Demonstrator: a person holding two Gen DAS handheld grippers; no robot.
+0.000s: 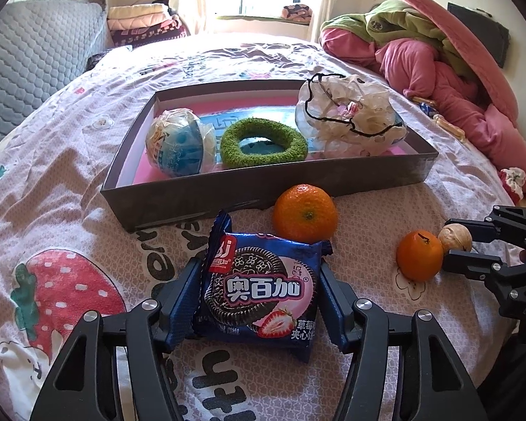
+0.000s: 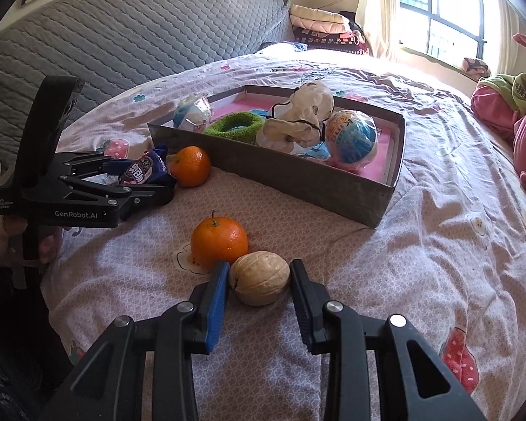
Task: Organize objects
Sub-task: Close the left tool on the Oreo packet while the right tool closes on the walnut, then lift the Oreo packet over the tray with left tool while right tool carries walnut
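The left gripper [image 1: 257,298] closes its fingers on a glossy dark-blue cookie packet [image 1: 259,289] with pink strawberry print, lying on the bed between them. The right gripper [image 2: 259,280] brackets a tan wrinkled walnut [image 2: 259,278]; whether both fingers touch is unclear.

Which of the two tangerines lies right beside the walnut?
The tangerine with the short dark stem, lying out on the bedspread. It sits against the walnut. The other tangerine lies by the box wall, next to the cookie packet.
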